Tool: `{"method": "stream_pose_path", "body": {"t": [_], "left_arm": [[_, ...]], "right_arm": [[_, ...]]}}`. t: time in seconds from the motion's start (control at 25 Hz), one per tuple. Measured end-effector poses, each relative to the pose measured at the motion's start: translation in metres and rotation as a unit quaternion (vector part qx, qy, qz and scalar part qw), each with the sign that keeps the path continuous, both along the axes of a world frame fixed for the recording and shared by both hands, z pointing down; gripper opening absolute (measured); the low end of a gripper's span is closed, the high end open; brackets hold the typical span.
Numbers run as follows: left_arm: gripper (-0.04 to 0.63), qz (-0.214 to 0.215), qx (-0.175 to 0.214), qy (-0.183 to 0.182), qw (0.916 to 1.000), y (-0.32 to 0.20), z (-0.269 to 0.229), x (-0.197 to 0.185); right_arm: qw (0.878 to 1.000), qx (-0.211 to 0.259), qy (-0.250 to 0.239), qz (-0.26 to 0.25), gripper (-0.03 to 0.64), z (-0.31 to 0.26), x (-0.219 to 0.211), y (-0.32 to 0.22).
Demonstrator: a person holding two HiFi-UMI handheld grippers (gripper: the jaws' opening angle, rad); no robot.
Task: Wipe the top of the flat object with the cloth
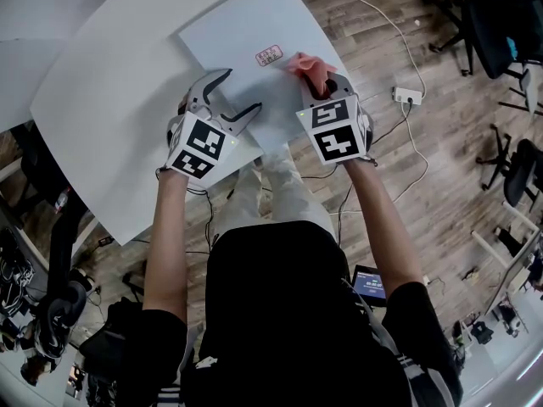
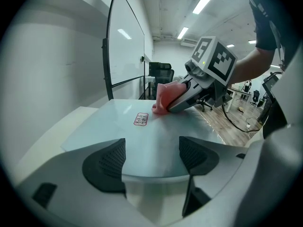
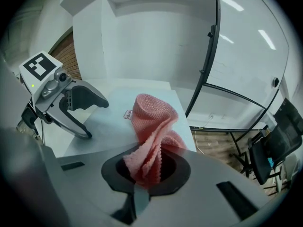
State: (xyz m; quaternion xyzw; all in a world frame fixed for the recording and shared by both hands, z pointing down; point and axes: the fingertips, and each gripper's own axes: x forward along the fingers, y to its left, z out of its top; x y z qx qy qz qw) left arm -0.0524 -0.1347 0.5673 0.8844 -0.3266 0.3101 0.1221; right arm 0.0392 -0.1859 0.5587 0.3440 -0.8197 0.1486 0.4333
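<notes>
The left claw (image 2: 151, 157) stands spread wide with nothing pinched, its tips over the near edge of the pale flat panel (image 1: 237, 32) lying on the white tabletop (image 1: 110, 100). To its right, the right claw (image 3: 147, 171) is clamped on the bunched pink cloth (image 3: 154, 126), which touches the panel's top just right of a small label (image 1: 268, 55).

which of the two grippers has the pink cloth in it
The right gripper: its jaws are shut on the pink cloth. The left gripper stands open over the flat panel, with no cloth.
</notes>
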Motion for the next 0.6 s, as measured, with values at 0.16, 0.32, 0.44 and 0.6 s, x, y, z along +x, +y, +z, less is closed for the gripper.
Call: {"method": "stream_pose_path", "body": {"t": [0.16, 0.32, 0.44, 0.6], "left_arm": [[0.347, -0.002, 0.000, 0.000, 1.0000, 0.000, 0.001, 0.000], [0.347, -0.005, 0.000, -0.003, 1.0000, 0.000, 0.001, 0.000], [0.347, -0.006, -0.003, -0.002, 1.0000, 0.000, 0.002, 0.000], [0.347, -0.005, -0.002, 0.000, 1.0000, 0.000, 0.002, 0.001]], "right_arm": [[1.000, -0.005, -0.004, -0.020, 0.046, 0.000, -0.017, 0.002], [0.999, -0.006, 0.000, -0.046, 0.046, -0.001, -0.035, 0.007], [0.998, -0.008, -0.001, -0.065, 0.046, -0.001, -0.049, 0.013], [0.996, -0.012, -0.007, -0.086, 0.046, 0.000, -0.068, 0.022]]}}
